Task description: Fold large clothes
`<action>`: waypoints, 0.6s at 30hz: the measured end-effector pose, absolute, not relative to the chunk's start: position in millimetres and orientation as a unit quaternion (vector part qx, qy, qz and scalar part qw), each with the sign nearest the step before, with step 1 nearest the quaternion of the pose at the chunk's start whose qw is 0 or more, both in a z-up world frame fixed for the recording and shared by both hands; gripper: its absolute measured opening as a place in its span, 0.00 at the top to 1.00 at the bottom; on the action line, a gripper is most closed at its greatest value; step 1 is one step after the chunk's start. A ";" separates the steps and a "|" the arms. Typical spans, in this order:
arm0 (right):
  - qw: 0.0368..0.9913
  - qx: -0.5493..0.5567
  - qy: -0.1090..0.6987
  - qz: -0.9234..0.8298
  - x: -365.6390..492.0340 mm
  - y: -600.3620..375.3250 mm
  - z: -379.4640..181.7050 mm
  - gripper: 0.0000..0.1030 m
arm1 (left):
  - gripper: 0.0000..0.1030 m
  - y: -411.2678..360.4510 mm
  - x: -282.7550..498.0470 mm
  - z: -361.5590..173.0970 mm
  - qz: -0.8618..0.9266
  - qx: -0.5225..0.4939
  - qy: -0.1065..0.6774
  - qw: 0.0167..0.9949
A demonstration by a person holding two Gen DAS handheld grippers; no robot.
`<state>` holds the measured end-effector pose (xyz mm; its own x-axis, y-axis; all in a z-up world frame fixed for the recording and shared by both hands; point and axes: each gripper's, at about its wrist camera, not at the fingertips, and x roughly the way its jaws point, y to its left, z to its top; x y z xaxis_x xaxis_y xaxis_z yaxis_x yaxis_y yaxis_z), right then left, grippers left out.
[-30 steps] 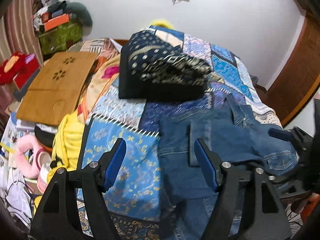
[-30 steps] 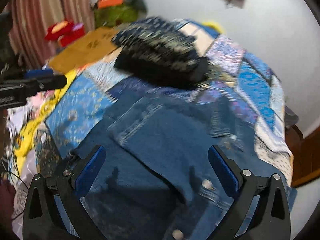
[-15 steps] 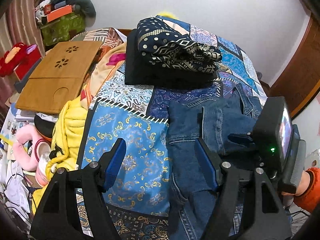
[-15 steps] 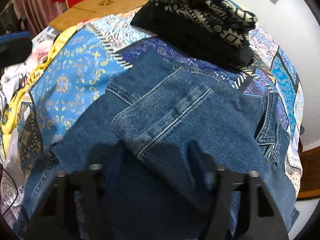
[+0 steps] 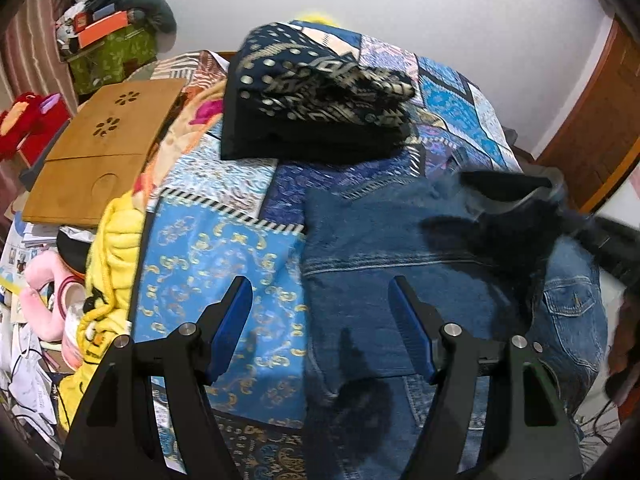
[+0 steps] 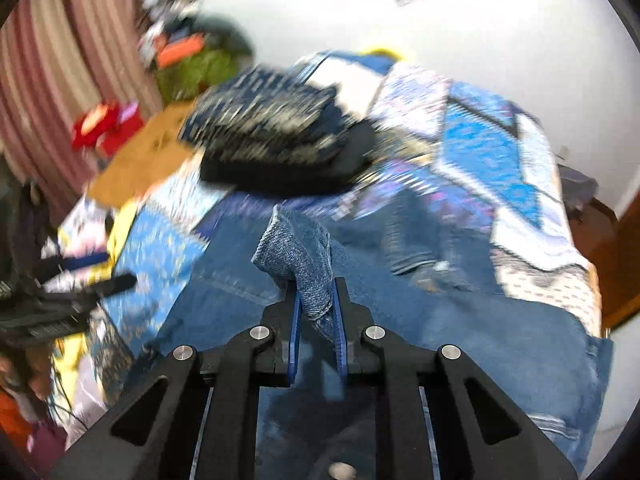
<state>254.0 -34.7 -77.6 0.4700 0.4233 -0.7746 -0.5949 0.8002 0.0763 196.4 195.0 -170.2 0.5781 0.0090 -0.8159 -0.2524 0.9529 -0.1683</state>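
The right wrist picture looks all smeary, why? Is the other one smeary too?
Right wrist view: the bed and the folded dark clothes streak from motion blur, while the right gripper and its pinched jeans stay sharp. Left wrist view: mostly crisp; the left gripper is clear, only the dark shape at right smears. Both views bend like a fishbowl.

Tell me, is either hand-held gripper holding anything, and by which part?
The right hand-held gripper has just closed on the jeans, pinching a bunched fold of denim at a cloth edge. The left hand-held gripper is open above the jeans, holding nothing.
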 end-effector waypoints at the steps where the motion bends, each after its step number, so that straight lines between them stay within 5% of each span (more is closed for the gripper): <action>1: 0.859 -0.093 0.410 0.292 254.2 -45.5 -69.7 0.88 | 0.33 190.1 198.3 -171.0 0.072 -0.131 0.455 0.878; 10: 0.904 -0.033 0.358 0.232 260.9 -136.2 -30.9 0.88 | 0.33 147.4 221.7 -168.6 0.031 -0.114 0.471 0.874; 18: 0.878 -0.005 0.439 0.189 272.2 -188.4 -92.1 0.88 | 0.33 108.6 232.5 -173.9 0.006 -0.075 0.489 0.869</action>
<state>272.2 -188.4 -92.1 0.5427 0.3269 -0.7737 -0.3362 0.9287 0.1566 232.5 108.6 -173.9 0.5216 -0.0621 -0.8509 -0.0840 0.9888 -0.1237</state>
